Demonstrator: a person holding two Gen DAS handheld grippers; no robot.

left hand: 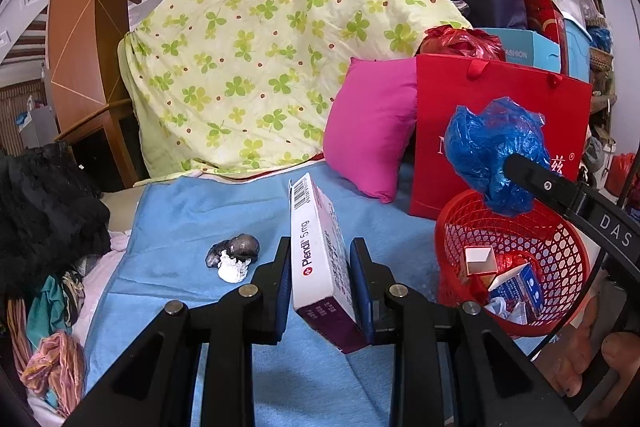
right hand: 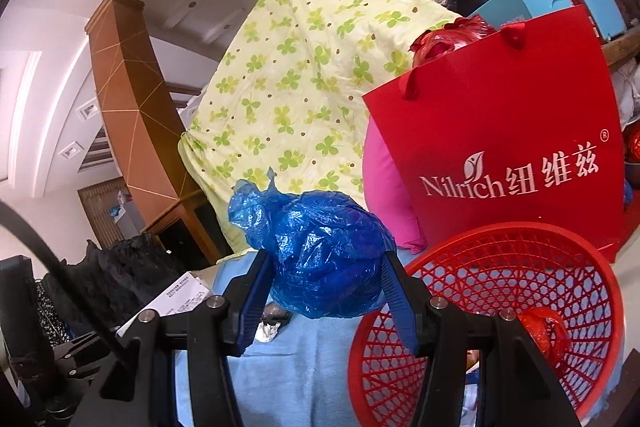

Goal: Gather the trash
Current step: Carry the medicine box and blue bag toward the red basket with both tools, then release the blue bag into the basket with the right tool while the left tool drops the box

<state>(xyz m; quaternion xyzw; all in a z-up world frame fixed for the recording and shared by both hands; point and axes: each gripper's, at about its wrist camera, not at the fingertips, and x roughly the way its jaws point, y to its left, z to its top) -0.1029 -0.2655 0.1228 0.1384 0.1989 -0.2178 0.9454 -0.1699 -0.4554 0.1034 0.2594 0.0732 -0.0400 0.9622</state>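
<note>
My left gripper (left hand: 320, 247) is shut on a white and purple medicine box (left hand: 316, 251), held on edge above the blue blanket (left hand: 192, 211). To its right stands a red mesh basket (left hand: 560, 251) with small cartons and wrappers inside. A crumpled blue plastic bag (left hand: 492, 155) hangs over the basket's far rim. In the right wrist view my right gripper (right hand: 324, 257) is shut on that blue bag (right hand: 320, 247), just left of the basket (right hand: 500, 259). A grey and white crumpled wad (left hand: 234, 257) lies on the blanket left of the box.
Behind the basket stands a red paper bag (right hand: 500, 115), with a pink pillow (left hand: 372, 135) leaning beside it. A clover-print quilt (left hand: 260, 47) is heaped at the back. Black clothing (left hand: 40, 207) and other garments crowd the left edge. Boxes and bags are stacked at the far right.
</note>
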